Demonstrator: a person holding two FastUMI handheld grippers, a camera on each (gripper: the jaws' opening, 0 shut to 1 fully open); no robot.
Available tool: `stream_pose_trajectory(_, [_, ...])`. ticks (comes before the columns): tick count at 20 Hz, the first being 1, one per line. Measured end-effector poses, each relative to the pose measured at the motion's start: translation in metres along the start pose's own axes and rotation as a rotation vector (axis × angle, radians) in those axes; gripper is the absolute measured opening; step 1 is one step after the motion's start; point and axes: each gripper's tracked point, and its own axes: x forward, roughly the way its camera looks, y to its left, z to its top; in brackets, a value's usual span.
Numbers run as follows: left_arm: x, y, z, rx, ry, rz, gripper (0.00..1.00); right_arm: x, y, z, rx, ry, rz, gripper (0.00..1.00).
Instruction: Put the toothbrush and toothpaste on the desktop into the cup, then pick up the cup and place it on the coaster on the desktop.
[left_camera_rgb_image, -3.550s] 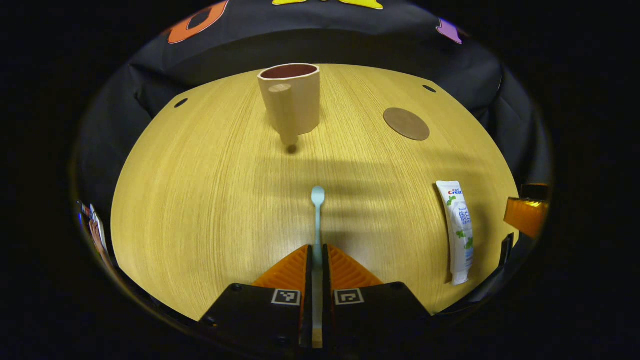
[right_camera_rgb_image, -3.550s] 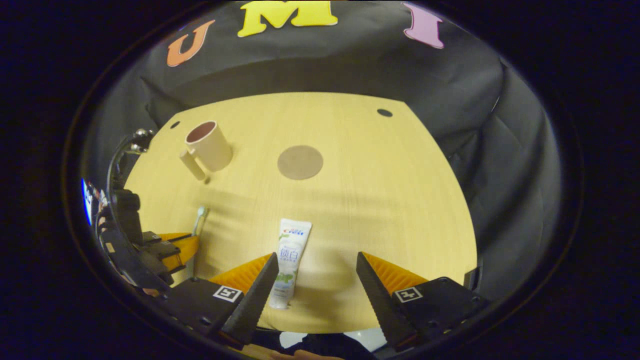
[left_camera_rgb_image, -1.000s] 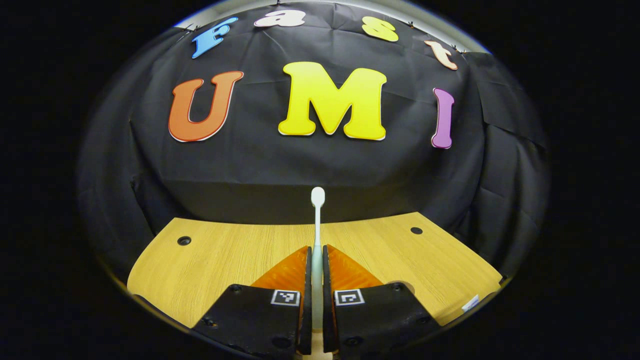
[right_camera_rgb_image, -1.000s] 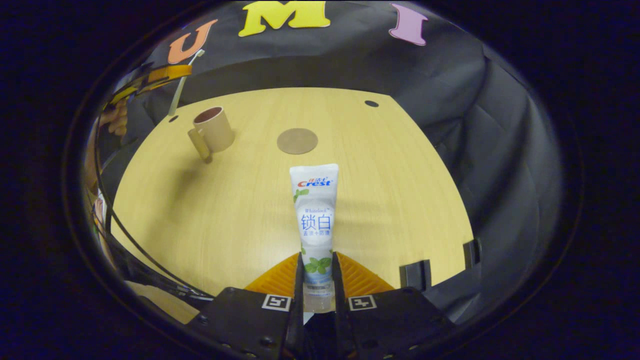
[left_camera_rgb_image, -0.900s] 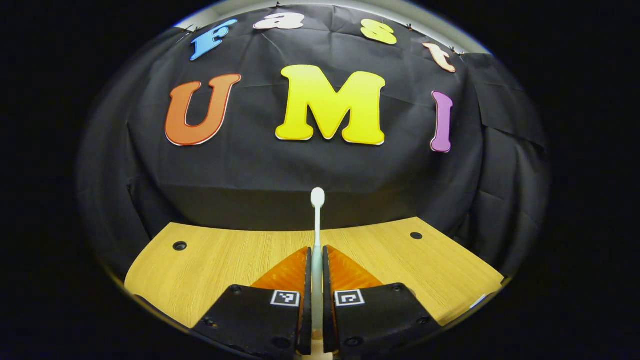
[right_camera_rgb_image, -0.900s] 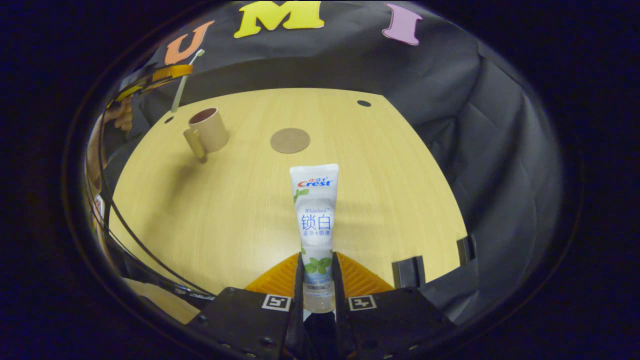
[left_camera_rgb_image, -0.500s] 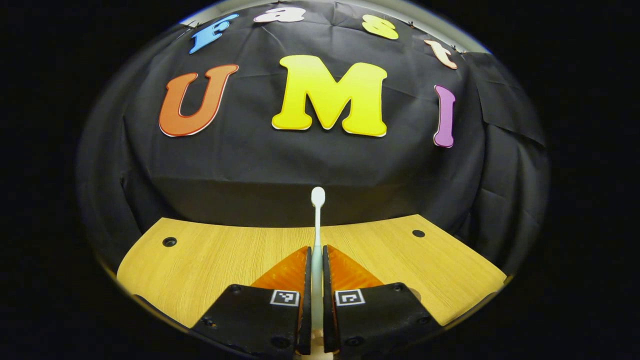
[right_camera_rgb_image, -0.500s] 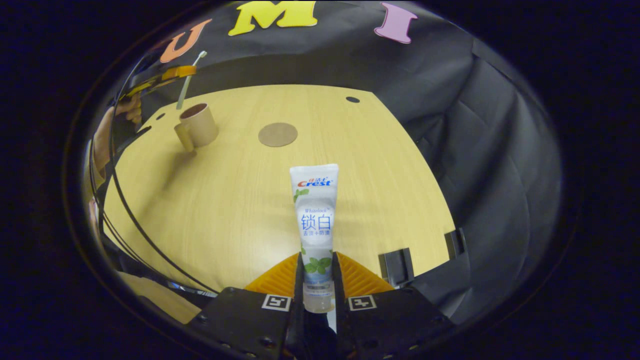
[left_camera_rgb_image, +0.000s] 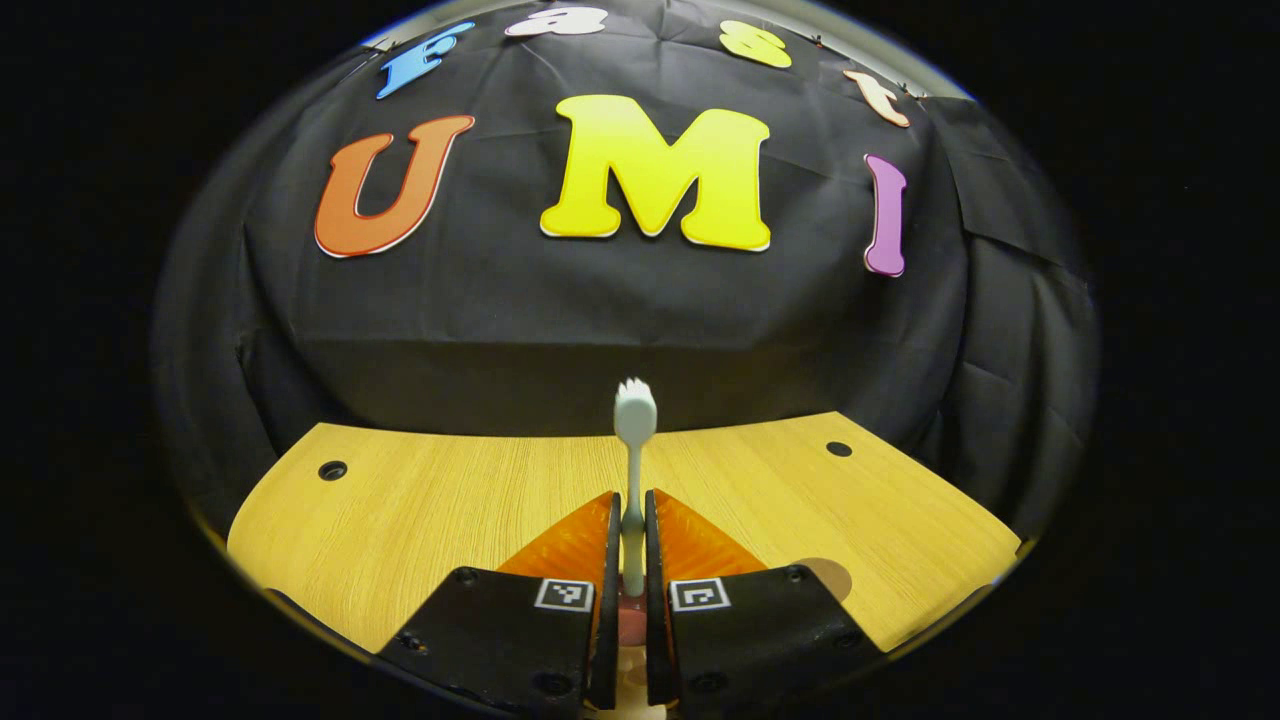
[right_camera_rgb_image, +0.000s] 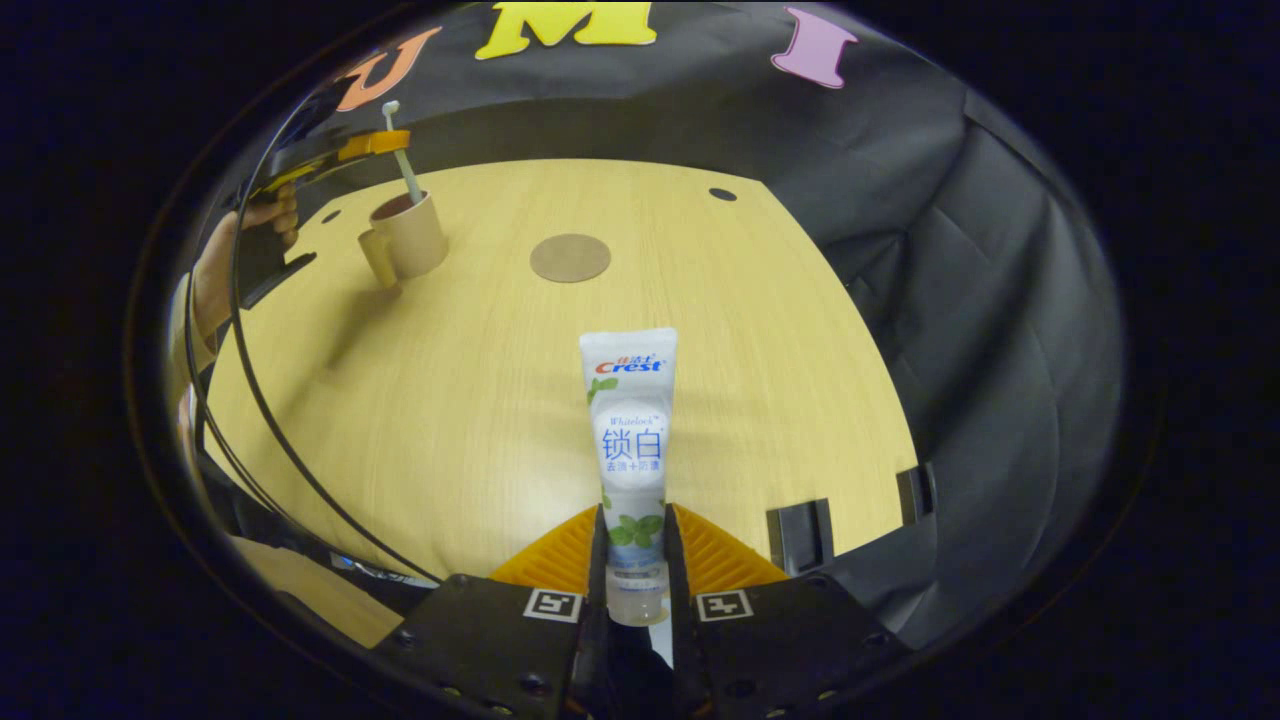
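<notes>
Now I'm gripping the slim pale toothbrush upright in my left gripper, its lower end dipping into the beige handled cup. My right gripper is pinching the glossy toothpaste above the woodgrain desktop, the round brown coaster lying beyond.

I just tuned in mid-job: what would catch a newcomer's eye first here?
The white toothpaste tube standing up between the right hand-held gripper fingers, above the wooden desktop. At far left, the left hand-held gripper holds the toothbrush with its lower end at the beige cup, short of the round coaster.
</notes>
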Motion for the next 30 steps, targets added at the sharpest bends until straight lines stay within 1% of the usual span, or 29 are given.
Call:
stream_pose_trajectory(1, [-0.002,-0.001,-0.004,0.0,0.011,-0.006,0.14,0.0,0.0,0.0,-0.002,0.001,0.0,0.27])
stream_pose_trajectory(2, [-0.004,-0.001,-0.005,0.006,0.011,0.002,0.19,0.001,0.0,0.0,-0.002,-0.001,0.001,0.27])
stream_pose_trajectory(3, [-0.007,-0.003,-0.006,0.011,0.013,-0.006,0.25,0.001,0.0,0.002,-0.002,-0.006,0.003,0.27])
stream_pose_trajectory(4, [-0.008,-0.007,-0.01,0.016,0.028,-0.026,0.29,0.0,0.0,0.002,-0.002,-0.011,0.007,0.27])
stream_pose_trajectory(5, [-0.011,-0.009,-0.016,0.023,0.049,-0.027,0.46,-0.001,0.001,0.004,0.003,-0.014,0.015,0.27])
stream_pose_trajectory(6, [-0.015,-0.006,-0.018,0.027,0.071,-0.02,0.54,-0.002,0.001,0.005,0.008,-0.02,0.024,0.27])
stream_pose_trajectory(7, [-0.021,-0.003,-0.017,0.025,0.075,-0.008,0.67,-0.003,0.001,0.008,0.007,-0.033,0.033,0.27])
stream_pose_trajectory(8, [-0.027,-0.003,-0.014,0.019,0.069,-0.009,0.71,-0.003,0.001,0.008,0.004,-0.049,0.046,0.27])
stream_pose_trajectory(9, [-0.033,-0.003,-0.011,0.014,0.057,-0.008,0.78,-0.005,0.001,0.012,-0.001,-0.061,0.058,0.27])
stream_pose_trajectory(10, [-0.042,0.002,-0.008,0.014,0.052,0.01,0.83,-0.004,0.002,0.015,-0.005,-0.072,0.074,0.27])
stream_pose_trajectory(11, [-0.049,0.006,-0.003,0.013,0.041,0.03,0.92,-0.006,0.003,0.018,-0.01,-0.08,0.091,0.27])
stream_pose_trajectory(13, [-0.064,0.011,0.003,-0.002,0.029,0.046,0.94,-0.014,0.004,0.028,-0.006,-0.101,0.127,0.27])
stream_pose_trajectory(15, [-0.081,0.018,0.002,-0.018,0.038,0.056,0.94,-0.018,0.014,0.046,-0.012,-0.139,0.17,0.27])
stream_pose_trajectory(17, [-0.103,0.032,0.001,-0.024,0.045,0.092,0.95,-0.016,0.039,0.07,-0.027,-0.19,0.224,0.27])
stream_pose_trajectory(19, [-0.126,0.053,0.0,-0.037,0.044,0.133,0.95,-0.022,0.078,0.106,-0.047,-0.242,0.288,0.27])
stream_pose_trajectory(21, [-0.149,0.073,-0.006,-0.063,0.058,0.186,0.95,-0.028,0.114,0.14,-0.082,-0.295,0.354,0.27])
stream_pose_trajectory(23, [-0.172,0.088,-0.013,-0.086,0.078,0.241,0.95,-0.031,0.144,0.172,-0.109,-0.35,0.401,0.27])
stream_pose_trajectory(27, [-0.213,0.107,-0.018,-0.115,0.1,0.327,0.95,-0.023,0.195,0.21,-0.183,-0.426,0.474,0.27])
stream_pose_trajectory(30, [-0.232,0.108,-0.014,-0.136,0.086,0.38,0.95,-0.013,0.219,0.229,-0.211,-0.462,0.515,0.27])
